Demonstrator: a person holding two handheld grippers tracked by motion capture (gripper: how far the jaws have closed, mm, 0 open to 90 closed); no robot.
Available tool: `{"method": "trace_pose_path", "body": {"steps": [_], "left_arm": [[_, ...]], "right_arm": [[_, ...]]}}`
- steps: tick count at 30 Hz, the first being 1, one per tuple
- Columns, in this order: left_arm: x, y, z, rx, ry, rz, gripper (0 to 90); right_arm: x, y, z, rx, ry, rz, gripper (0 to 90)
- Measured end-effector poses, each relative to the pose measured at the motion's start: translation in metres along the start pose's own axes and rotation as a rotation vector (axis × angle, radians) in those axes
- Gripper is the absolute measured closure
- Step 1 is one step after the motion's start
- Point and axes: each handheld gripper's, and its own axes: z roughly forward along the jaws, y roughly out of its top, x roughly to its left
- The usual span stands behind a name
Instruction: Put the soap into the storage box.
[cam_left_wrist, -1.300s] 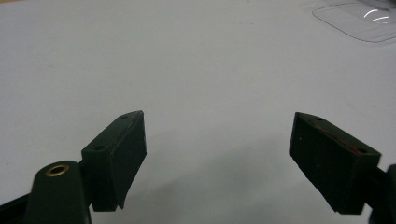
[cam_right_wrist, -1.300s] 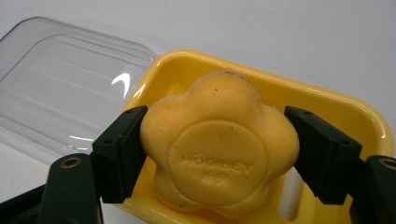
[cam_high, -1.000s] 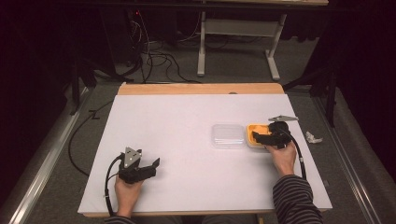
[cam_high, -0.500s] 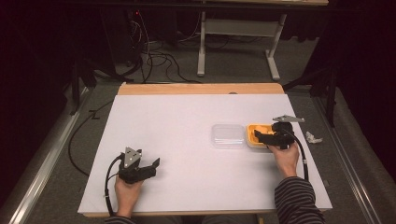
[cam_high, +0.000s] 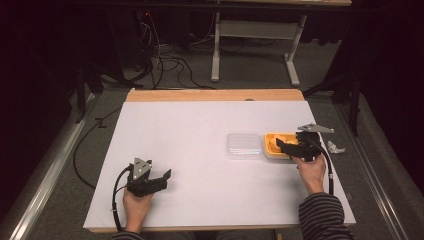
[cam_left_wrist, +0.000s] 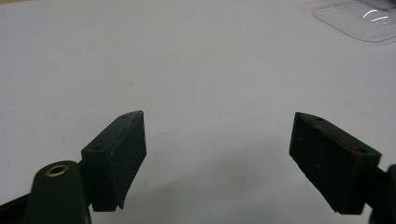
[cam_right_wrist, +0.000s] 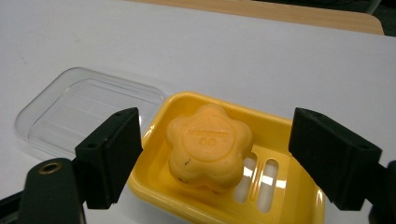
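Where right gripper (cam_right_wrist: 212, 158) fingers just opened, spread around soap (cam_right_wrist: 208, 145), yellow dish (cam_right_wrist: 285, 135) cut off; left gripper (cam_left_wrist: 219, 163) fingers spread.

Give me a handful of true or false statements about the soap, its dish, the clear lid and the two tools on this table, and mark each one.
1. The orange soap lies in the yellow soap dish. True.
2. The clear lid covers the dish. False: it lies flat on the white table beside the dish.
3. The right tool is clamped on the soap. False: its jaws have just been opening and stand apart on either side of the soap, clear of it.
4. The left tool holds nothing. True: its jaws are open over bare table.
5. The soap is a plain rectangular bar. False: it has a lobed, flower-like shape.
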Motion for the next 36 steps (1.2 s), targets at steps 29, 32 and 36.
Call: {"method": "trace_pose_path", "body": {"steps": [29, 32, 36], "left_arm": [[0.0, 0.0, 0.0, -0.001, 0.0, 0.0, 19.8], [0.0, 0.0, 0.0, -0.003, 0.001, -0.002, 19.8], [0.0, 0.0, 0.0, -0.004, 0.001, -0.002, 19.8]], "right_arm": [[0.002, -0.011, -0.04, -0.131, 0.029, 0.004, 15.7], [0.001, -0.014, -0.044, -0.148, 0.024, 0.002, 15.4], [0.002, -0.019, -0.049, -0.158, 0.021, 0.014, 15.2]]}}
